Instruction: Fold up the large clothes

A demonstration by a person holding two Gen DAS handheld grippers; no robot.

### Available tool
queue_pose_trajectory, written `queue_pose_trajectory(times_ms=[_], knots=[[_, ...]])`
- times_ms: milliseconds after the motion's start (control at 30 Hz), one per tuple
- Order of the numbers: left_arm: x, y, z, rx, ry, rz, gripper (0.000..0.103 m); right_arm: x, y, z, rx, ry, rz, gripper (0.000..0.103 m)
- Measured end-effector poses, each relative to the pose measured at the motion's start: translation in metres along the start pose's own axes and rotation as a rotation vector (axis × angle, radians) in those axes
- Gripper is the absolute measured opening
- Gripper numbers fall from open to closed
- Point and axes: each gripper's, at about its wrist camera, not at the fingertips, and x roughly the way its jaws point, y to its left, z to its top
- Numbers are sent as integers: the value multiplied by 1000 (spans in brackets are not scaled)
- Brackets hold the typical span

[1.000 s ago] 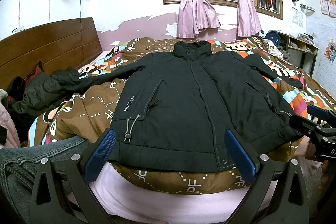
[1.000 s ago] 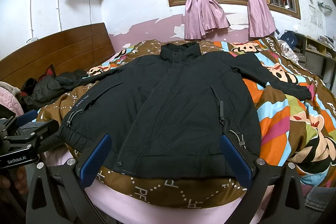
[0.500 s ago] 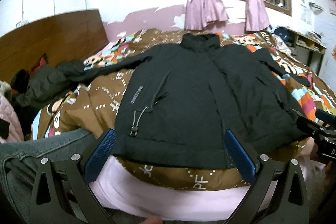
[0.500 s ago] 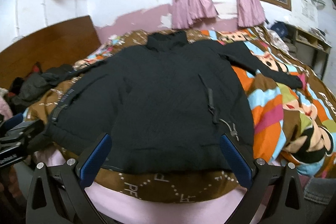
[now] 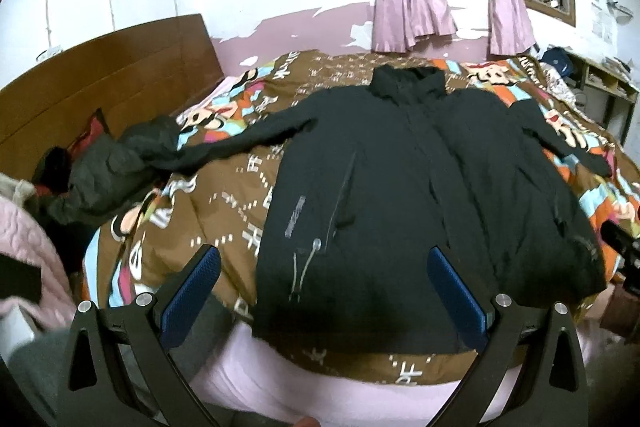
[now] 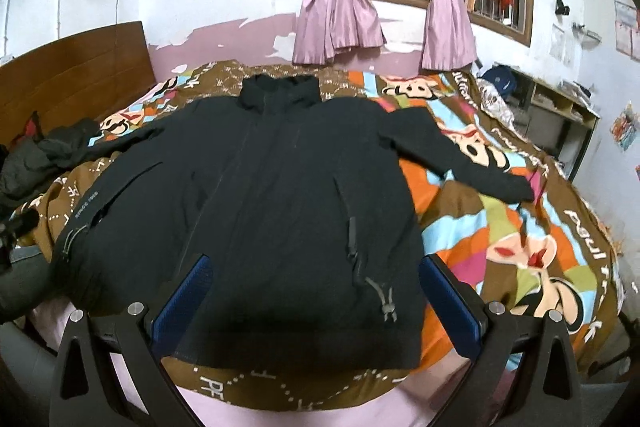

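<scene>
right wrist view: black jacket (image 6: 260, 211) reads "since 1969", both grippers' jaws spread wide, empty.

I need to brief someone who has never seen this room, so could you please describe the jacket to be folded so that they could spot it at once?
On the bed with the brown cartoon-print quilt, below the window with the knotted pink curtains, the black jacket lies flat, front up, sleeves spread, collar toward the window. Unlike the crumpled dark garment by the wooden headboard, it is spread out and has "SINCE 1968" lettering beside a pocket.
</scene>
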Motion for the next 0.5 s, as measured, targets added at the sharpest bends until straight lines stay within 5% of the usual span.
queue_pose_trajectory(times_ms=[233,500], knots=[[-7,7,38,8,-19,8,101,-4,-11,20,25,-19,1,103],[-20,9,70,21,-52,-16,101,-41,-21,71,-61,-140,-62,103]])
